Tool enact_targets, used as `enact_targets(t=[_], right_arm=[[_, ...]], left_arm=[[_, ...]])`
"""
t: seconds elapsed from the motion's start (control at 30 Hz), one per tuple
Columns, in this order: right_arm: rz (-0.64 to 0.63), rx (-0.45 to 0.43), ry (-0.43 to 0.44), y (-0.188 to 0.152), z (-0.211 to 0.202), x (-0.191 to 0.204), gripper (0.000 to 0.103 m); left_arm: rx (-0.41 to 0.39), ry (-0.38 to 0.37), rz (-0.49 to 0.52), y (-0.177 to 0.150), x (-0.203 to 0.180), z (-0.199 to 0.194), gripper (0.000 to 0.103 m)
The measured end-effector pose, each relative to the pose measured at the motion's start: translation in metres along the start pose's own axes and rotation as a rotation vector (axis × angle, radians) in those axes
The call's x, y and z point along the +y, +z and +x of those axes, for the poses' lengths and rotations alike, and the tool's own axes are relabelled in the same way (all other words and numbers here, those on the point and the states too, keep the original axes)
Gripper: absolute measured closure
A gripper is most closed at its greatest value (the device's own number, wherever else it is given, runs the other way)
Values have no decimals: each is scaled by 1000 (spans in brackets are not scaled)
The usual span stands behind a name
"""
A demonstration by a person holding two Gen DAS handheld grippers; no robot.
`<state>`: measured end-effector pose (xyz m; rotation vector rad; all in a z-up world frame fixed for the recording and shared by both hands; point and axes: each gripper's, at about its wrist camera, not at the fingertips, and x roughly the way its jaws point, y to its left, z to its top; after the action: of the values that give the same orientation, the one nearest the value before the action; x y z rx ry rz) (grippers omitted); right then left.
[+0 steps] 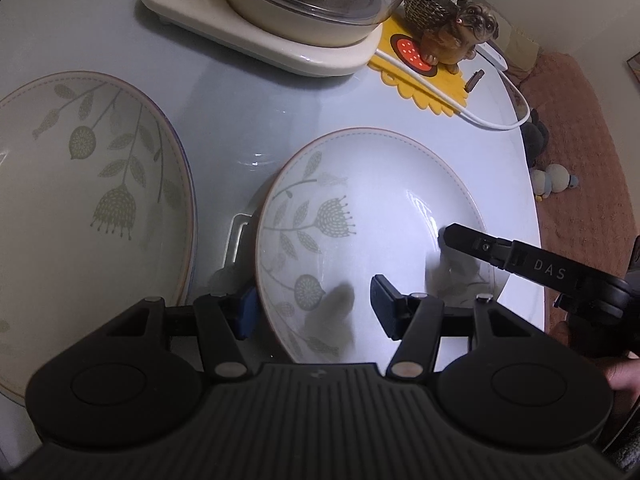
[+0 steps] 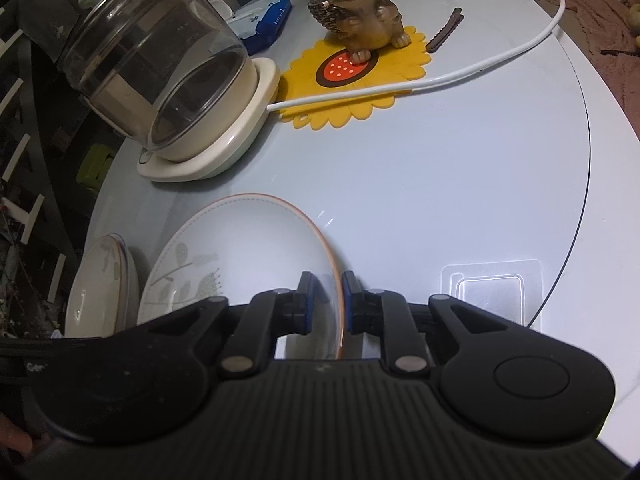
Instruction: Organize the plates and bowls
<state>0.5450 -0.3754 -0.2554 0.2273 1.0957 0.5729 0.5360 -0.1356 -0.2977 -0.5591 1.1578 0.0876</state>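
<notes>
1. Your right gripper (image 2: 325,304) is clenched on the right-hand rim of the smaller plate (image 2: 248,248); one blue pad sits inside the rim, the other outside, with the orange edge between them.
2. In the left wrist view that same gripper (image 1: 444,236) comes in from 3 o'clock, its tip over the plate's (image 1: 372,208) inner surface near the right rim.
3. Your left gripper (image 1: 312,304) stands open astride the plate's near-left rim: the left pad is outside the edge, the right pad hangs over the plate's inside. Neither pad visibly presses on the rim.
4. The smaller plate sits at table centre, leaf-and-flower print on its left half. Whether it is lifted off the table (image 1: 224,120) you cannot tell.
5. The larger plate (image 1: 80,184) lies at 9 o'clock of the smaller one, same print, close beside it but apart. From the right wrist it (image 2: 100,288) shows at the table's left edge.
6. At 12 o'clock: a glass kettle (image 2: 160,68) on a cream base (image 1: 256,36).
7. At 1 o'clock: a yellow flower mat (image 2: 360,72) with a dog figurine (image 2: 360,8) standing on it, a white cable (image 2: 460,72) crossing the mat.
8. A clear plastic tray (image 2: 492,292) rests on the table at 3 o'clock of the right gripper.
</notes>
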Motion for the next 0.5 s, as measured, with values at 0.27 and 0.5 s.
enact_targets(t=[0.27,0.5], right_arm=[[13,-11,1,2,-17,5,85],[17,-21,8,2,-45,21,85]], left_arm=[[4,-43,-25,-1,-2,-13,40],[-13,-65,-33,-1,-7,-48,40]])
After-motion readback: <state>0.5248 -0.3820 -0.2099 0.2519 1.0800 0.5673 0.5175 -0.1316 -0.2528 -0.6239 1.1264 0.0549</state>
